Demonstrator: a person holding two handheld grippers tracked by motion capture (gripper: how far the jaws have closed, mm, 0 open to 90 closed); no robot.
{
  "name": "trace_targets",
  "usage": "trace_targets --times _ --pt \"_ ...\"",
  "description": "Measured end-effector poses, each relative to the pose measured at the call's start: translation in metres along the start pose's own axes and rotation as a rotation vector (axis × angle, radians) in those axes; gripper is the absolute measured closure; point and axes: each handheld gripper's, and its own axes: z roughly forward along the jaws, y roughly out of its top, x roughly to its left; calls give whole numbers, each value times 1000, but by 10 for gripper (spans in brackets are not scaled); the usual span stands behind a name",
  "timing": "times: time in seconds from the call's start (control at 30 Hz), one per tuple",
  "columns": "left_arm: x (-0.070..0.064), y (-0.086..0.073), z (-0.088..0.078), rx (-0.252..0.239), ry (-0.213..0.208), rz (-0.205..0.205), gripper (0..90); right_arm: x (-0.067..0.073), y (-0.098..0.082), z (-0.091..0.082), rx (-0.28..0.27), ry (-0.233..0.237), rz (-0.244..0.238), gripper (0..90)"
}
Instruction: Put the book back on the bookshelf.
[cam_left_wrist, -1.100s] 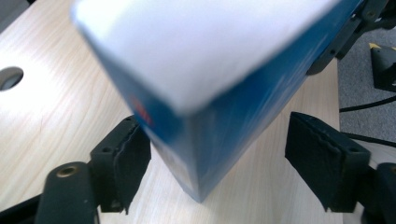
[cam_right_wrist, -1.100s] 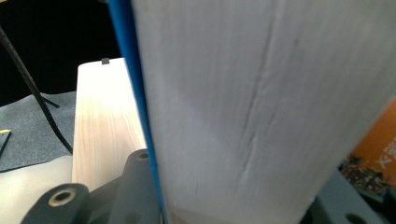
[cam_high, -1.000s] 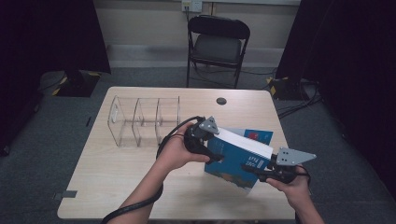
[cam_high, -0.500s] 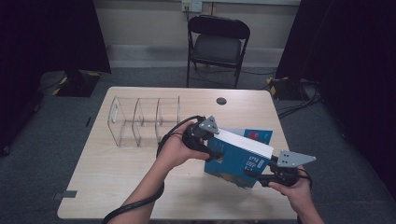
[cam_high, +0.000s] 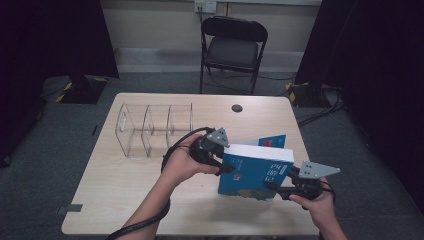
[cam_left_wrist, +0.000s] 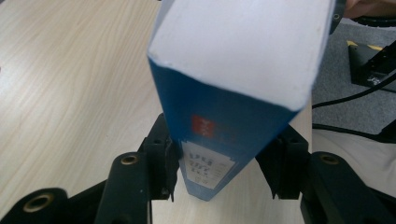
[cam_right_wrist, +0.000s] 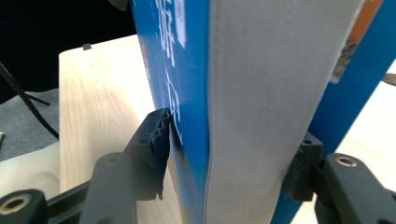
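A thick blue book (cam_high: 255, 172) stands tilted on its lower edge near the table's front right. My left gripper (cam_high: 222, 167) is at its spine end. In the left gripper view the jaws (cam_left_wrist: 219, 163) have just been closing around the spine (cam_left_wrist: 210, 140). One pad touches it and a narrow gap remains at the other. My right gripper (cam_high: 277, 187) is at the book's lower right corner. Its jaws (cam_right_wrist: 229, 154) have just been opening. They now lie against the blue cover (cam_right_wrist: 187, 93) and the far side of the grey page block (cam_right_wrist: 252, 116).
A second blue book (cam_high: 267, 141) lies flat just behind the standing one. A clear divided organizer (cam_high: 150, 127) stands at the table's (cam_high: 125, 200) back left. A small black disc (cam_high: 237, 108) sits near the far edge. A folding chair (cam_high: 232, 45) stands beyond the table.
Both hands stay about where they were, one at each end of the book. The right hand has shifted slightly down and right. The book keeps its tilt.
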Motion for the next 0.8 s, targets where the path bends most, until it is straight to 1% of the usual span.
trace_targets --times 0.07,0.1,0.13,0.17,0.2,0.23,0.27,0.3,0.33,0.37,0.4,0.43,0.47,0.5,0.53,0.63,0.7,0.77,0.8 --pt "0 2 0 9 3 1 520 0 -1 0 5 -4 -2 435" --pt "0 2 0 20 7 9 519 0 -1 0 6 0 0 434" --pt "0 4 0 29 6 19 520 0 -2 0 8 -5 1 435" --pt "-1 5 1 37 8 10 518 0 -3 0 10 -5 5 434" --pt "-1 6 1 46 11 22 515 0 -4 0 9 -5 10 434" --pt "-1 7 1 54 14 22 515 -1 -4 0 10 -4 7 434" --pt "-1 7 2 50 15 2 514 -1 -6 1 10 0 11 433" --pt "0 8 2 56 17 2 508 -1 -7 1 16 -5 12 432" --pt "0 9 3 50 21 12 504 -2 -7 2 10 -6 11 431" --pt "0 9 4 37 22 12 494 -2 -9 2 12 -6 17 431" --pt "0 10 5 13 13 15 481 -2 -9 2 10 -9 17 431" --pt "-1 13 6 34 13 10 476 -2 -11 2 11 -7 24 430" --pt "-1 13 6 34 13 10 476 -2 -11 2 11 -7 24 430" --pt "-1 14 6 50 11 19 476 -2 -11 2 12 -8 25 430" --pt "-1 14 6 53 3 0 480 -2 -12 2 12 -7 26 430" --pt "-3 16 4 74 -10 -25 510 -2 -13 1 12 -12 25 423" --pt "-7 18 3 102 -12 -28 546 -3 -15 1 13 -21 29 398" --pt "-12 20 2 116 -19 -37 582 -4 -16 1 13 -41 28 367" --pt "-15 20 1 118 -23 -31 600 -5 -17 1 11 -47 26 351"
